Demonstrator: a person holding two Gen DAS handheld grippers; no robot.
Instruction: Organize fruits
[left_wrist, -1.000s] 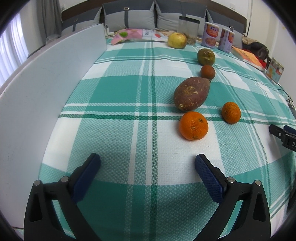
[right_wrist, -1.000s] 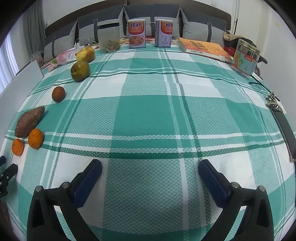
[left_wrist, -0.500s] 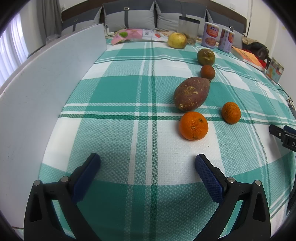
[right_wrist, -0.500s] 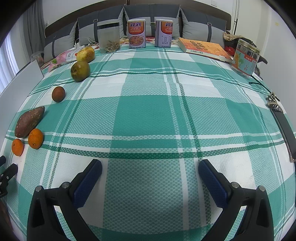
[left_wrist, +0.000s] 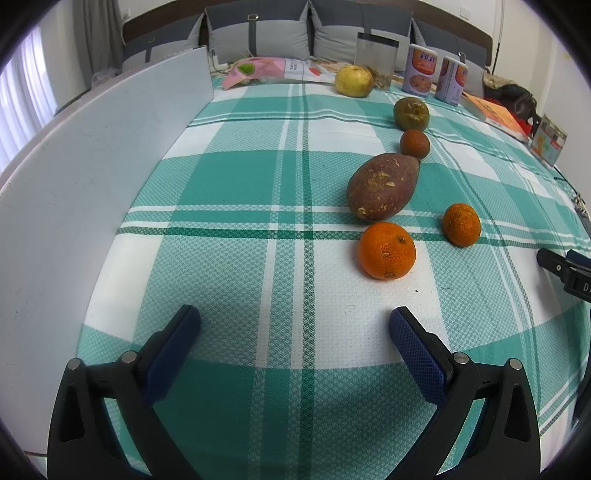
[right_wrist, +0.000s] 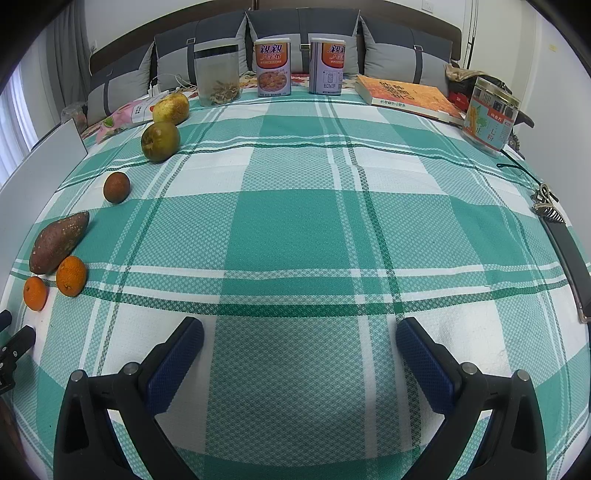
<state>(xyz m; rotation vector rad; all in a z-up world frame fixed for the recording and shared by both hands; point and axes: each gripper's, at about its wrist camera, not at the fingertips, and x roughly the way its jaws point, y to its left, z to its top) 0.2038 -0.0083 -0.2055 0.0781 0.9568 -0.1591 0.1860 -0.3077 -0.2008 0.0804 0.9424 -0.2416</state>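
On the green plaid cloth lies a loose line of produce: a large orange (left_wrist: 386, 250), a smaller orange (left_wrist: 461, 224), a purple sweet potato (left_wrist: 383, 185), a small brown fruit (left_wrist: 414, 143), a green-brown fruit (left_wrist: 411, 113) and a yellow pear (left_wrist: 353, 81). The same items show at the left of the right wrist view, among them the sweet potato (right_wrist: 59, 242) and the two oranges (right_wrist: 71, 276) (right_wrist: 35, 293). My left gripper (left_wrist: 294, 326) is open and empty, short of the large orange. My right gripper (right_wrist: 299, 332) is open and empty over bare cloth.
A white board (left_wrist: 92, 177) stands along the left edge. At the back stand a clear jar (right_wrist: 217, 75), two cans (right_wrist: 272, 68) (right_wrist: 327, 66), a book (right_wrist: 408, 96), a tin (right_wrist: 489, 116) and a snack bag (left_wrist: 273, 70). Keys (right_wrist: 546, 203) and a dark strap lie at the right edge.
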